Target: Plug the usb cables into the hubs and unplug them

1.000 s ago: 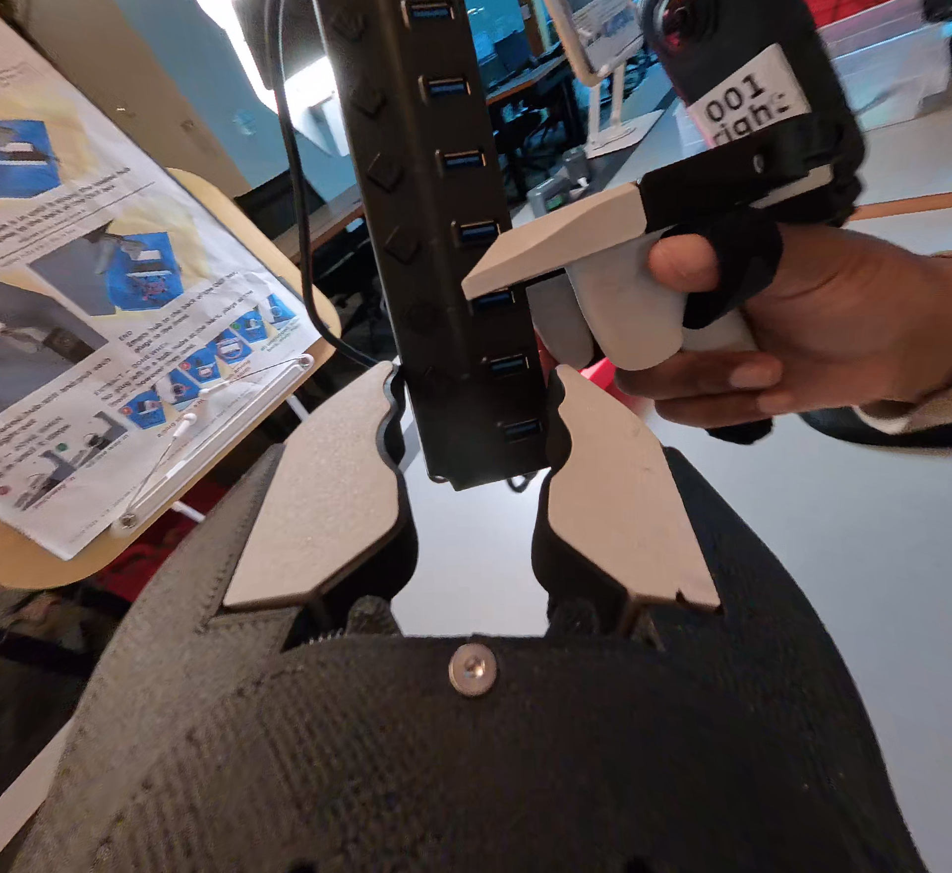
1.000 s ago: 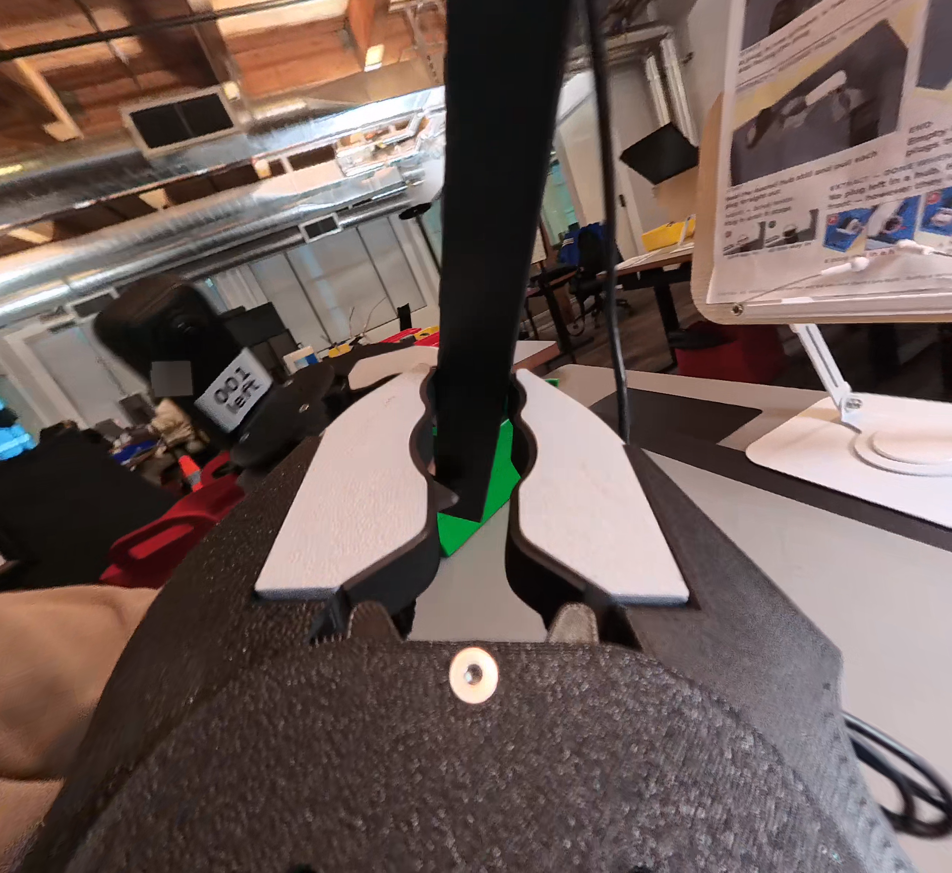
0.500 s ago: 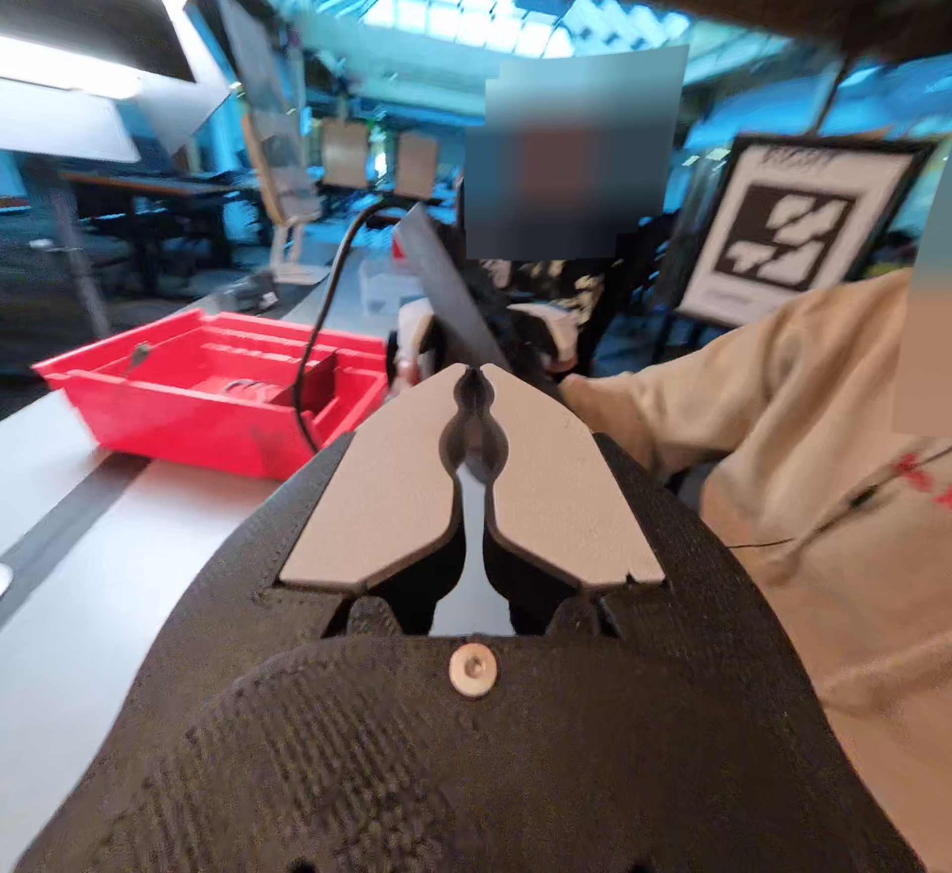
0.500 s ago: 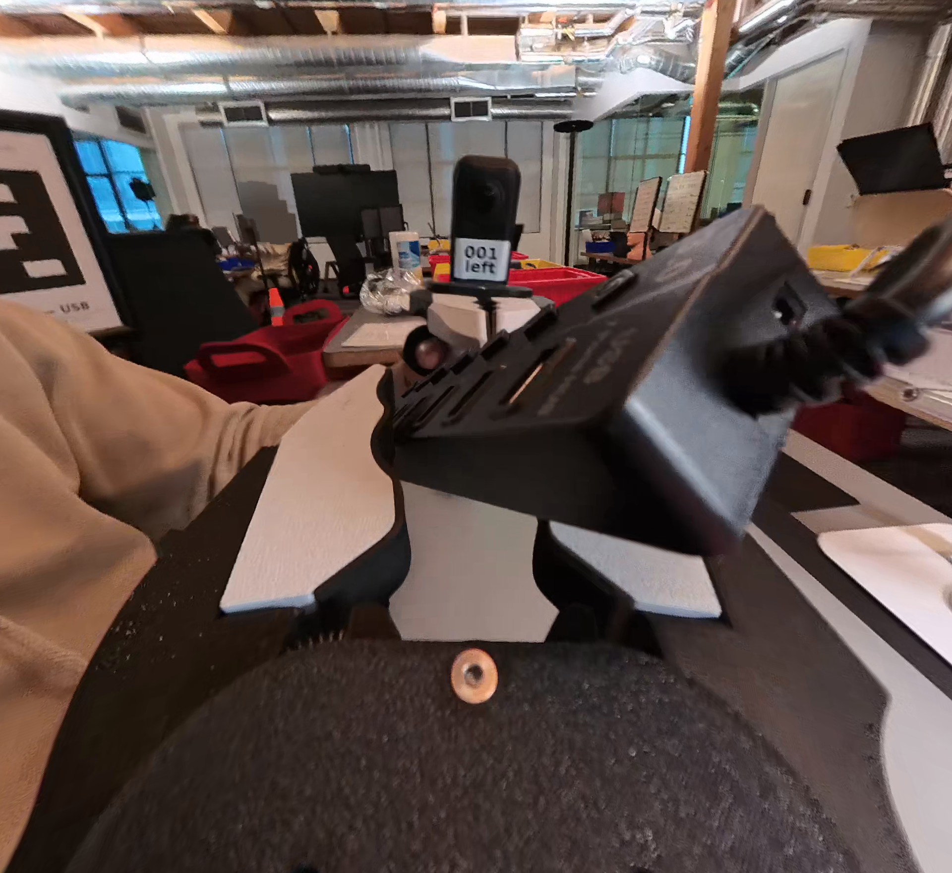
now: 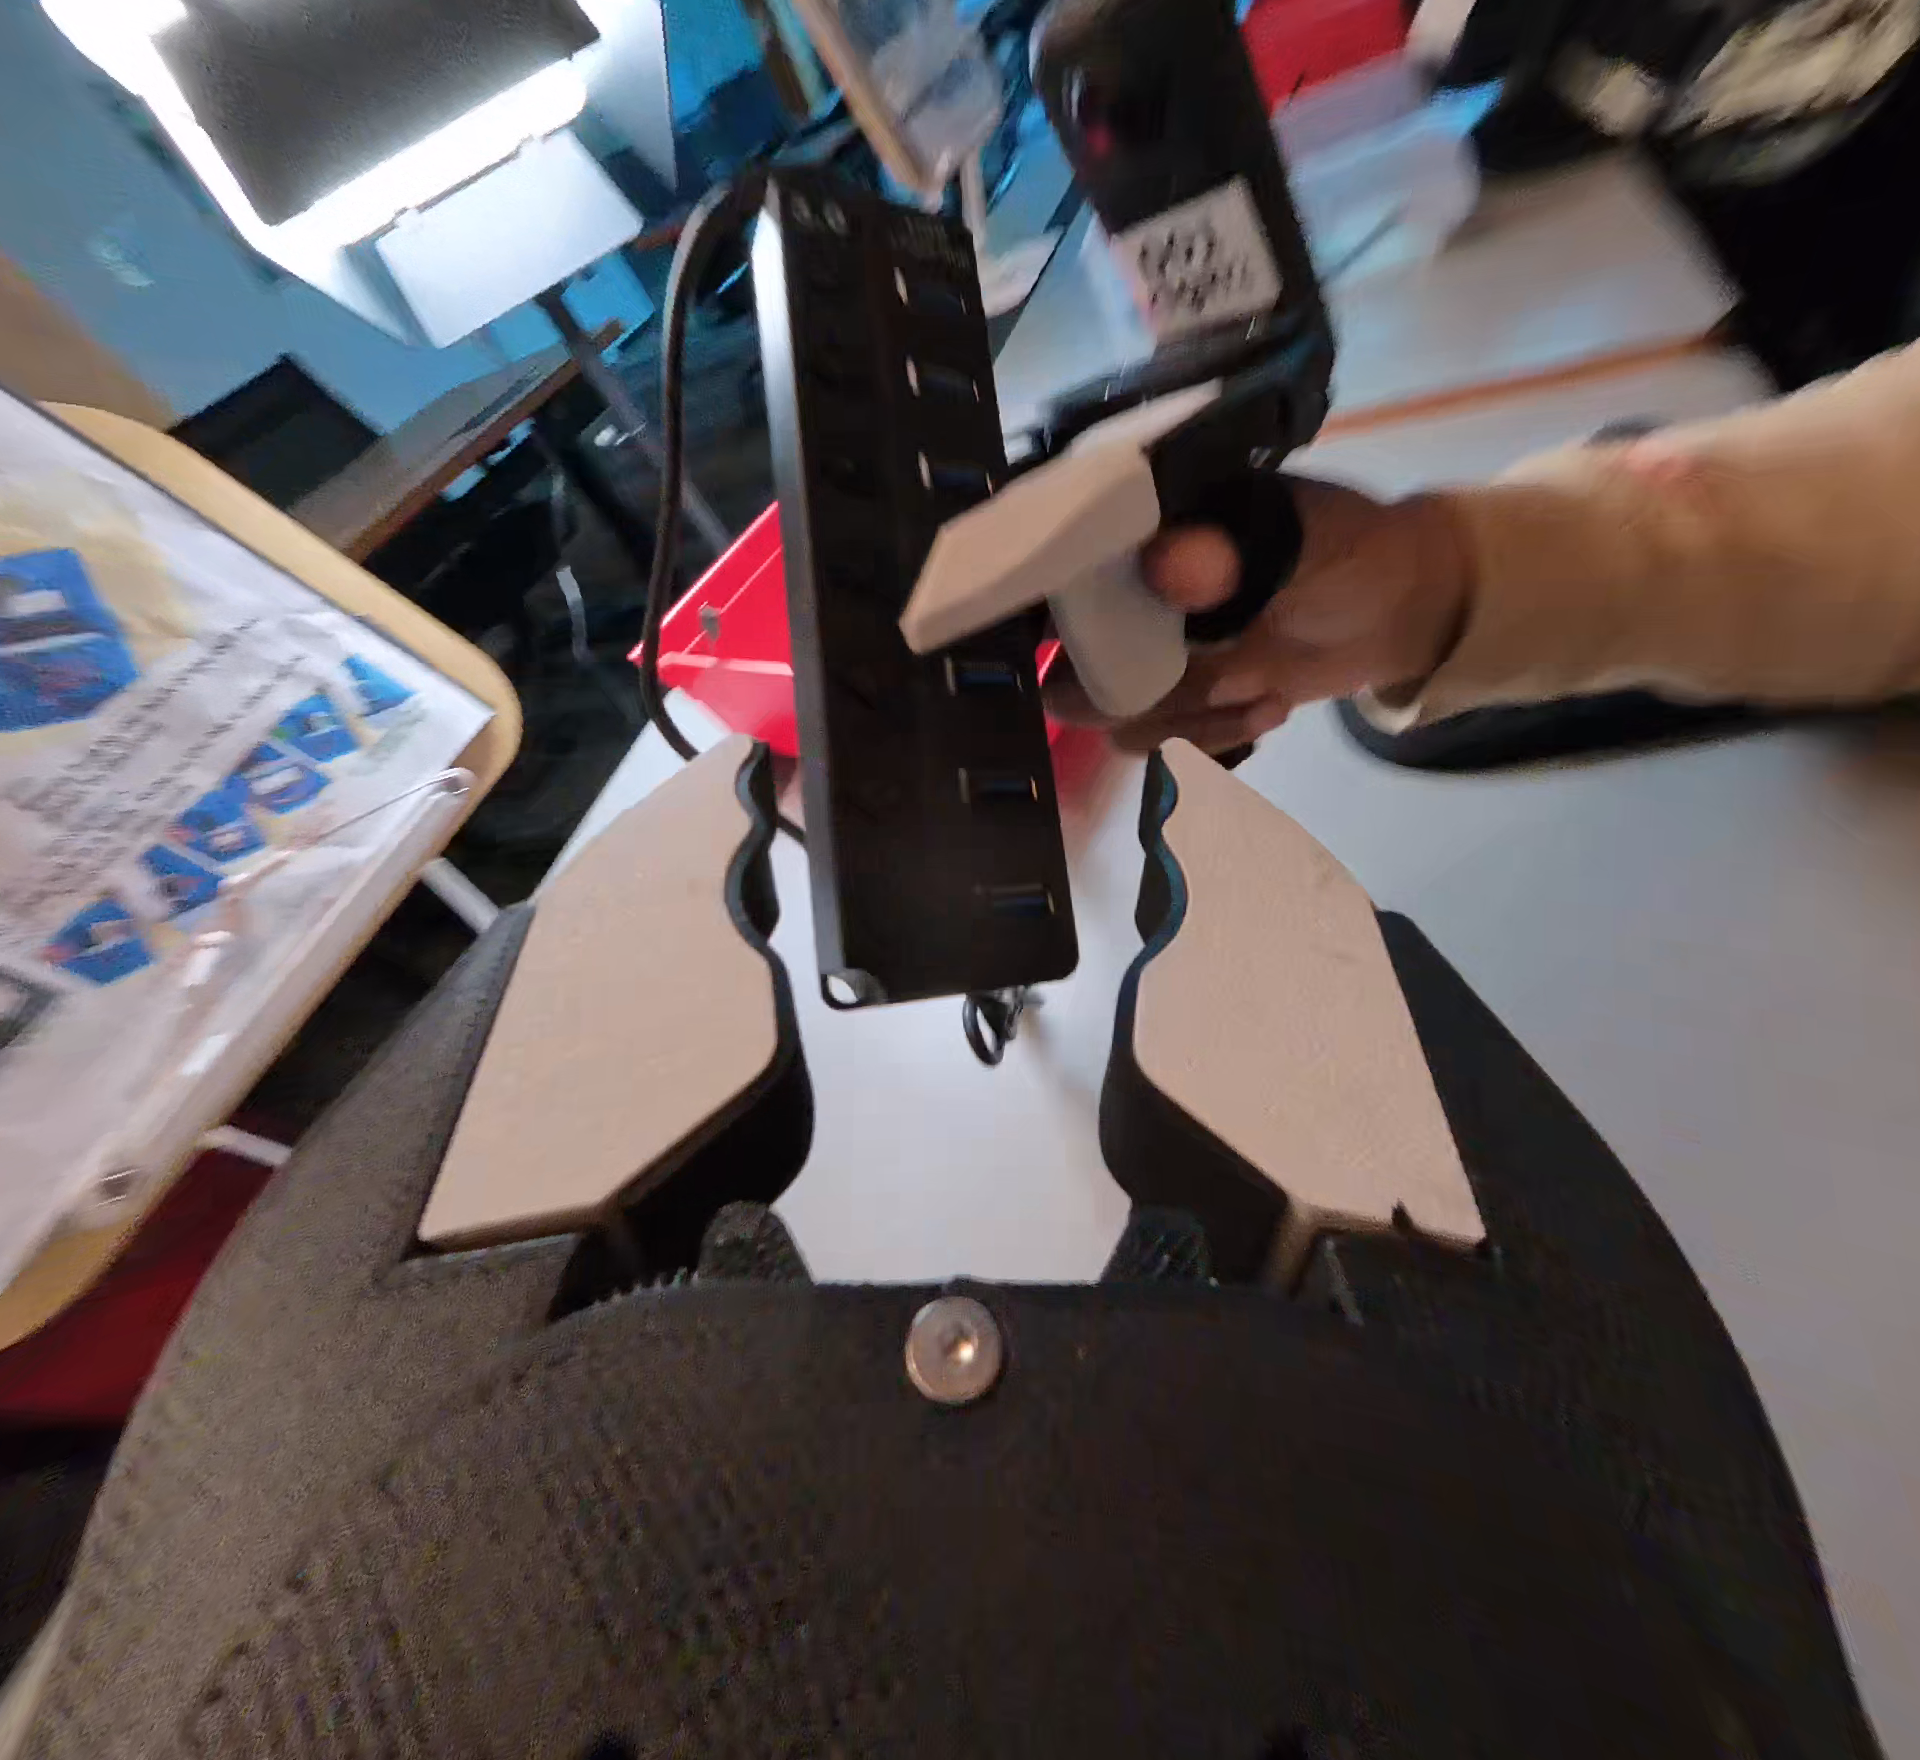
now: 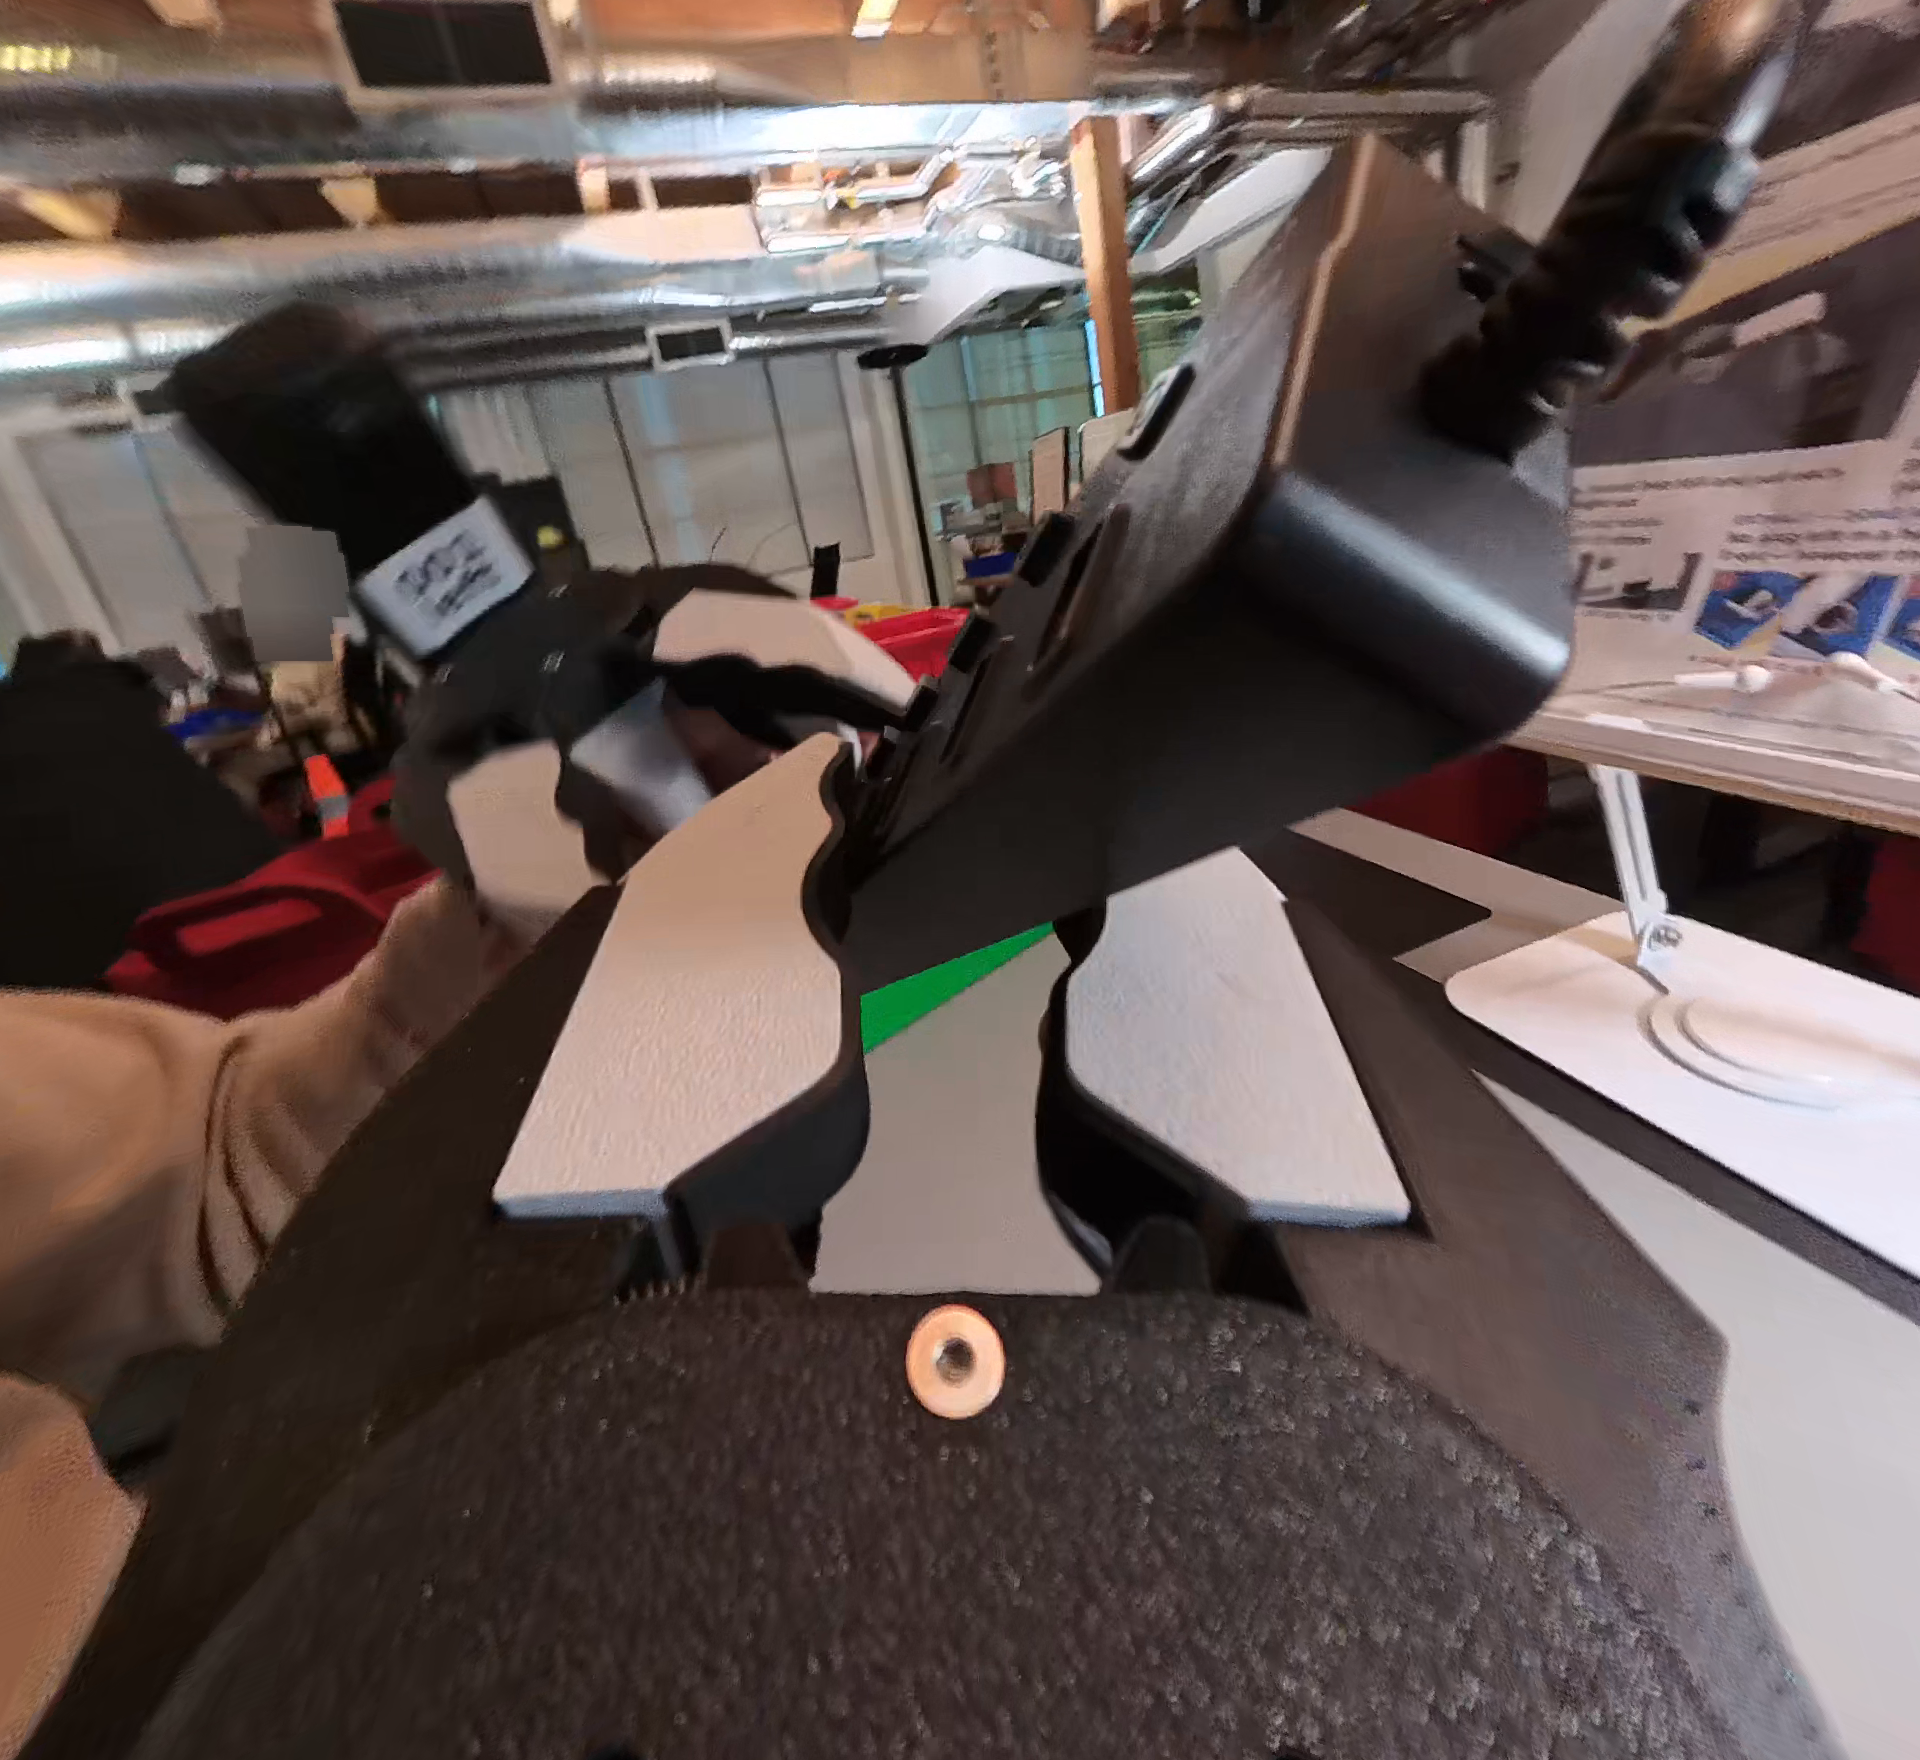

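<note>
A long black USB hub (image 5: 914,630) with several blue ports hangs upright above the grey table (image 5: 1558,983). My left gripper (image 5: 956,765) is open, its fingers on either side of the hub's lower end without touching it. My right gripper (image 5: 1039,557), held in a hand, comes in from the right and clamps the hub at mid-length. In the right wrist view the right gripper (image 6: 956,837) is shut on the hub (image 6: 1195,619), which slants up to the right. The hub's black cable (image 5: 665,463) leaves its top end (image 6: 1621,256). No plug is in any port that shows.
A red bin (image 5: 727,650) sits behind the hub. An instruction sheet on a board (image 5: 208,775) stands at the left, on a white stand base (image 6: 1714,1035). A green patch (image 6: 935,983) lies on the table. A beige sleeve (image 5: 1662,588) reaches in from the right.
Half a second ago my left gripper was shut and pointed toward the person; now it is open and faces the hub's lower end. My right gripper has kept its hold on the hub.
</note>
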### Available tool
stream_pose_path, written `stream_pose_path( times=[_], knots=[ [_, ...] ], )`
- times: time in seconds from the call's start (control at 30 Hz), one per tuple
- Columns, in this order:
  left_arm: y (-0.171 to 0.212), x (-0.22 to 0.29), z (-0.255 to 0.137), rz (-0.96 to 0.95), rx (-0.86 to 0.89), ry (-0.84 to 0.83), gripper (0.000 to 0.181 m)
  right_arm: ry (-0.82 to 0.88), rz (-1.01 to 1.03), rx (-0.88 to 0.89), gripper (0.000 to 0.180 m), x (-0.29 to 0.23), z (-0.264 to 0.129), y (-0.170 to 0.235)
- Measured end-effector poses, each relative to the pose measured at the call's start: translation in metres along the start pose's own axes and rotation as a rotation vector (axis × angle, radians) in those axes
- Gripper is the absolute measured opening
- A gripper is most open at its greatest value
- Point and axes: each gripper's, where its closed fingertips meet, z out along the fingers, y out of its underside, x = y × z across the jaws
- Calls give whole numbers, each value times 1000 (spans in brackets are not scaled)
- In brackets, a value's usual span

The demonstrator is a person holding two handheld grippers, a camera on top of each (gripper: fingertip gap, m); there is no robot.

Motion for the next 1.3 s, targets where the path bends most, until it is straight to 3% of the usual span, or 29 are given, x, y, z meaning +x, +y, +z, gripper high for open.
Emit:
stream_pose_path(
  times=[0.1, 0.17, 0.23, 0.4, 0.47, 0.57, 0.6, 0.77, 0.93, 1.03, 1.07, 1.1, 1.13, 1.17, 1.2, 1.3],
  knots=[
    [13, -6, 16, 149, -111, -158, 71, 56, 64, 24, 36, 5, -2, -5],
    [18, -15, 19, 216, -120, -245, 55, 72, 49, 14, 35, 2, -1, -5],
    [20, -16, 19, 210, -103, -237, 55, 56, 7, 13, 36, -4, 0, -7],
    [-1, -3, -1, -38, 142, 49, 54, -105, -82, -19, 51, -26, 0, -9],
    [-8, 7, -12, -134, 228, 214, 54, -149, -139, -27, 66, -33, 0, -8],
    [-6, 18, -15, -195, 263, 351, 54, -230, -167, -52, 75, -45, -1, -4],
    [-5, 19, -15, -194, 271, 362, 54, -240, -187, -57, 111, -47, -2, -3],
    [0, 21, -16, -199, 236, 385, 54, -289, -216, -155, 100, -47, -6, 11],
    [13, 25, -6, -175, 143, 373, 54, -292, -177, -121, 124, -45, -6, 7],
    [14, 25, -3, -195, 141, 373, 54, -283, -174, -133, 121, -42, -7, 7],
    [13, 24, -4, -205, 151, 376, 54, -284, -173, -141, 109, -41, -7, 9],
    [11, 23, -6, -213, 162, 377, 54, -283, -174, -151, 117, -40, -7, 10],
    [8, 21, -8, -221, 175, 377, 54, -278, -181, -160, 106, -39, -7, 12],
    [6, 20, -10, -228, 191, 376, 53, -275, -189, -160, 120, -39, -7, 13],
    [4, 18, -12, -230, 204, 374, 53, -273, -193, -159, 110, -39, -7, 13],
    [2, 18, -12, -217, 214, 358, 53, -265, -185, -134, 106, -38, -6, 12]
  ],
)
